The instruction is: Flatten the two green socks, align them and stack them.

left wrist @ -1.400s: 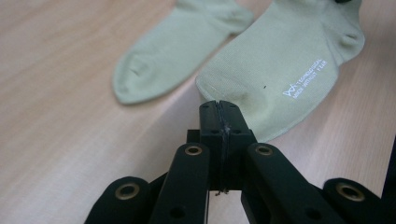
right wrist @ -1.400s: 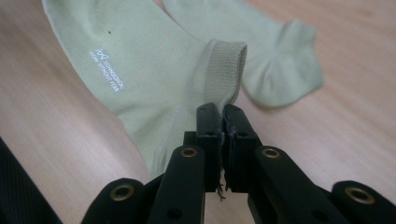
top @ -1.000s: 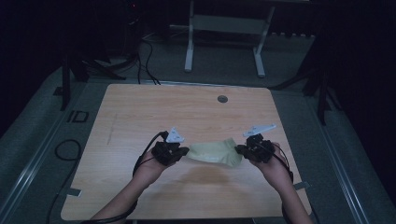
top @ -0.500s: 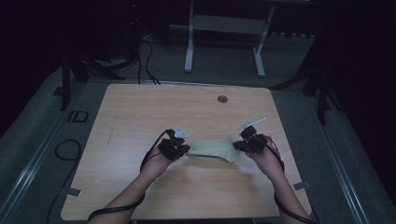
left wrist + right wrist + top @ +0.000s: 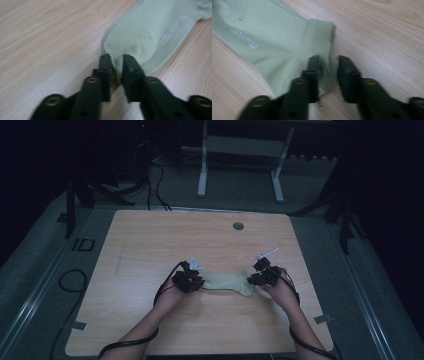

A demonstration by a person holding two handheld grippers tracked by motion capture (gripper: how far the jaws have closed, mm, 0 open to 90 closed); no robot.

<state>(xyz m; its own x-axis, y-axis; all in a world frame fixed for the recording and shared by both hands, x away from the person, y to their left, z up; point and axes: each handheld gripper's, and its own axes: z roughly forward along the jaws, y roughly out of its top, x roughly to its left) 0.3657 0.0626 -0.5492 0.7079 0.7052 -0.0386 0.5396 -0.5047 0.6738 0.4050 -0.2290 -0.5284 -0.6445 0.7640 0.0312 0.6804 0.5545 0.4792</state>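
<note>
Wood-grain tabletop (image 5: pixel 150 245) carries the whole job, and you are working toward its near edge, roughly midway between the left and right edges. Pale green sock (image 5: pixel 227 282) lies flat there, stretched lengthwise between your two hands, its long axis running parallel to the near edge.

Your left gripper (image 5: pixel 194 282) has pinched one end of the sock; in the left gripper view its jaws stand close together with a fold of green fabric bunched between them, so it is clenched on the sock (image 5: pixel 150 32). Your right gripper (image 5: pixel 254 279) has the ribbed cuff end; in the right gripper view the cuff (image 5: pixel 322 40) sits between the jaws with a wider gap than on the left, so the grasp looks looser, though cloth is plainly caught there.

To do this step well, I'd judge that you should firm up the right side first, since a shallow bite on ribbed knit could slip once you pull. Keep both grippers low, just off the wood, and draw them apart evenly so the sock stays straight and flat without twisting. Pull along the sock's length only; any sideways drift would likely skew it. Ease off as soon as the wrinkles are gone, because overstretching thin knit may tug it free of the tighter left pinch.
</note>
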